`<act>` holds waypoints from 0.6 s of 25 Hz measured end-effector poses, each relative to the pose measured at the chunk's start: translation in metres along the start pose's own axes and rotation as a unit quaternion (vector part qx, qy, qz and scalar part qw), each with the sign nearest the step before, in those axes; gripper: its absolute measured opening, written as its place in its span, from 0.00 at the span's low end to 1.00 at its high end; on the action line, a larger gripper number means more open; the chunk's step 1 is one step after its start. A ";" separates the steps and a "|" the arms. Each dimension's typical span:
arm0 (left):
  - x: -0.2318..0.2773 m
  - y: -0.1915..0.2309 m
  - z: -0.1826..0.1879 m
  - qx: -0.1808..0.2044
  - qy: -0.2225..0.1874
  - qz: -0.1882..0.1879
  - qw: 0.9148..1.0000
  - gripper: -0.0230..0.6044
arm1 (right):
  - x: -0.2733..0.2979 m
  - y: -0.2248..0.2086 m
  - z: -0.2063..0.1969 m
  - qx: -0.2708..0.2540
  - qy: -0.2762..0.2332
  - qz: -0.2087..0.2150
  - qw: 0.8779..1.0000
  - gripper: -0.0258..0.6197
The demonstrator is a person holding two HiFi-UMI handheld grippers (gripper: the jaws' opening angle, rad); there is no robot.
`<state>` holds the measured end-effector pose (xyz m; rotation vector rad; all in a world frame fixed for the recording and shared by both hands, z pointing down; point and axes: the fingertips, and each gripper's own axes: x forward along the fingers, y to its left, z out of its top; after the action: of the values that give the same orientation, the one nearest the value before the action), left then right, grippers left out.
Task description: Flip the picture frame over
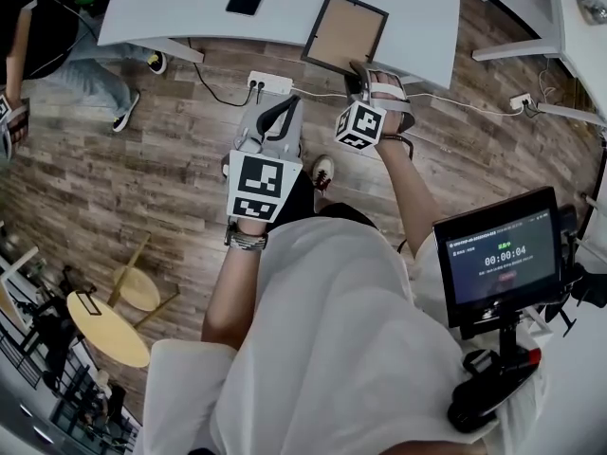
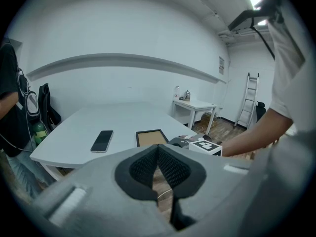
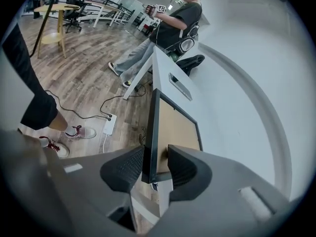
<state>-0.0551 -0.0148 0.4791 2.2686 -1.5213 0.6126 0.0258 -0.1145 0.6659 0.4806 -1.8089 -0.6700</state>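
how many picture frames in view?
1. The picture frame lies at the near edge of the white table, its edge clamped in the right gripper. No other shows.

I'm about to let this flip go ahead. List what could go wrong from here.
1. The jaws of the right gripper grip only the near edge of the picture frame; it may pivot or slip when lifted.
2. The frame lies at the edge of the table, so a slip could drop it onto the floor.
3. The left gripper hangs shut, away from the table, so nothing backs up the grip.
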 end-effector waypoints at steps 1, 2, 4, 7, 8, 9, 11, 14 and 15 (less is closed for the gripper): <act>0.000 0.001 0.000 0.000 0.000 -0.001 1.000 0.05 | -0.002 -0.002 0.002 0.002 -0.002 0.000 1.000 0.26; 0.001 0.002 -0.001 0.000 0.000 -0.002 1.000 0.05 | -0.004 -0.003 0.003 0.004 -0.004 0.000 1.000 0.26; 0.002 0.005 -0.002 0.000 0.000 -0.003 1.000 0.05 | -0.008 -0.006 0.007 0.008 -0.007 -0.001 1.000 0.24; 0.005 0.009 -0.003 -0.001 -0.001 -0.004 1.000 0.05 | -0.013 -0.011 0.012 0.024 -0.016 0.004 1.000 0.22; 0.006 0.011 -0.003 -0.001 -0.002 -0.004 1.000 0.05 | -0.015 -0.013 0.013 0.033 -0.019 0.008 0.999 0.22; 0.007 0.012 -0.002 -0.001 -0.003 -0.004 1.000 0.05 | -0.018 -0.016 0.014 0.042 -0.023 0.011 0.999 0.22; 0.008 0.013 0.002 -0.001 -0.003 -0.004 1.000 0.05 | -0.025 -0.024 0.015 0.057 -0.030 0.017 0.998 0.21; 0.009 0.012 0.009 0.001 -0.006 -0.003 1.000 0.05 | -0.038 -0.038 0.018 0.075 -0.043 0.026 0.996 0.20; 0.009 0.012 0.011 0.001 -0.007 -0.002 1.000 0.05 | -0.043 -0.043 0.019 0.079 -0.047 0.031 0.995 0.19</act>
<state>-0.0615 -0.0322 0.4748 2.2818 -1.5223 0.5986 0.0218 -0.1165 0.6030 0.5020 -1.9672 -0.5162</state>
